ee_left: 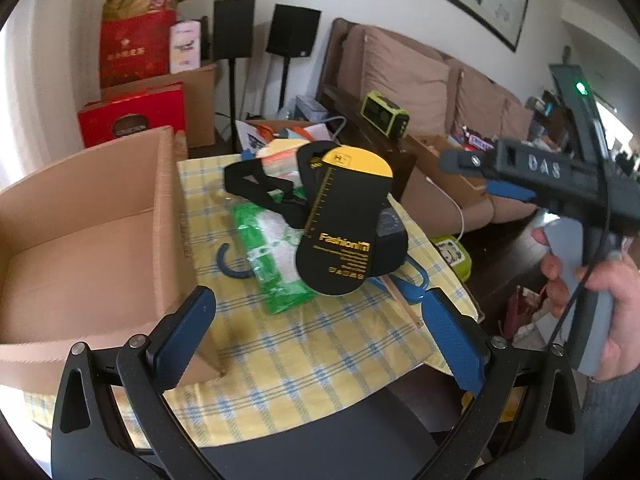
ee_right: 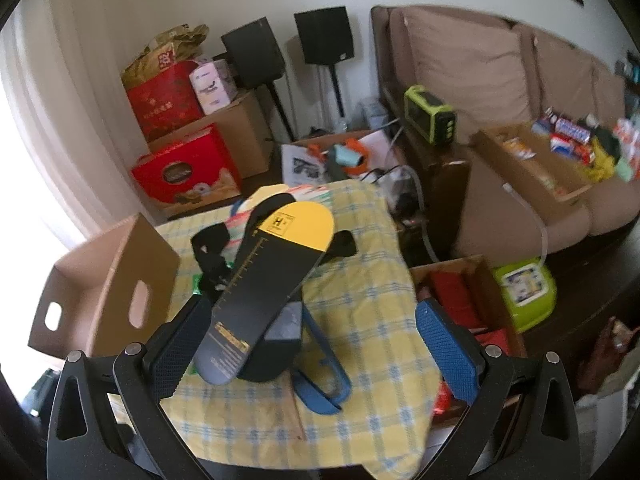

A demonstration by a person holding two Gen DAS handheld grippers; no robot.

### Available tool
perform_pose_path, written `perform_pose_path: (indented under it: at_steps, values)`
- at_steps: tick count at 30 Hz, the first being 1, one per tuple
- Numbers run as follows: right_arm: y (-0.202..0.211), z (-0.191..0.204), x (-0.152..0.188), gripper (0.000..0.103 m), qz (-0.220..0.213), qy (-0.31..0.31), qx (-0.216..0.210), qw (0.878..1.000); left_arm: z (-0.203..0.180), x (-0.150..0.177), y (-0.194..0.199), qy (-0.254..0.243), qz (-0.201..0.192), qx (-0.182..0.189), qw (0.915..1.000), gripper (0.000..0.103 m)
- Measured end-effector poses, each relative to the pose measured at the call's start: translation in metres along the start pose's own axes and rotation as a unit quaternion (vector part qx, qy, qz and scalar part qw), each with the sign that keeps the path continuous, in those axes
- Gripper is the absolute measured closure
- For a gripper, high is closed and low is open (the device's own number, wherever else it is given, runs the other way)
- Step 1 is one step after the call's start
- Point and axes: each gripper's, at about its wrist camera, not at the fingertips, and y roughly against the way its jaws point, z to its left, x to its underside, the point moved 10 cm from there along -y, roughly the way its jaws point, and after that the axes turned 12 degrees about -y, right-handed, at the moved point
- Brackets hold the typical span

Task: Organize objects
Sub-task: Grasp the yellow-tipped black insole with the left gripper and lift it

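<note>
A black and yellow insole pack (ee_left: 340, 220) lies on top of a pile on the yellow checked tablecloth (ee_left: 300, 360). Under it are a green packet (ee_left: 272, 256), a black strap (ee_left: 256, 184) and blue hooks (ee_left: 228, 264). My left gripper (ee_left: 320, 340) stands open in front of the pile, holding nothing. An open cardboard box (ee_left: 80, 240), with nothing visible inside, sits left of the pile. A hand (ee_left: 600, 292) holds my right gripper (ee_left: 472, 176) at the right. In the right wrist view my right gripper (ee_right: 316, 344) is open, with the insole pack's (ee_right: 272, 272) near end between its fingers, not gripped. A blue hook (ee_right: 320, 380) lies below it.
The cardboard box (ee_right: 108, 292) has handle holes in its side. Behind the table are red gift boxes (ee_left: 132, 120), two black speakers (ee_left: 292, 30) and a brown sofa (ee_right: 500, 80) carrying a box of snacks (ee_right: 532, 164). A green radio (ee_right: 430, 120) and a lime container (ee_right: 524, 292) stand to the right.
</note>
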Motion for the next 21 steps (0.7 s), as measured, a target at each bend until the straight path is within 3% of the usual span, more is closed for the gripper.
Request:
perform_pose_path:
  at_steps: [8, 15, 21]
  values:
    - [-0.032, -0.014, -0.021, 0.014, 0.033, -0.048, -0.03, 0.998, -0.018, -0.008, -0.034, -0.033, 0.009, 0.009, 0.9994, 0.0]
    - [-0.069, -0.022, -0.032, 0.037, 0.061, -0.078, -0.04, 0.994, -0.026, -0.02, -0.065, -0.045, 0.03, -0.001, 0.9985, 0.0]
    - [-0.092, -0.024, -0.032, 0.041, 0.083, -0.112, -0.072, 0.988, -0.014, -0.022, -0.097, -0.035, 0.06, -0.011, 0.9975, 0.0]
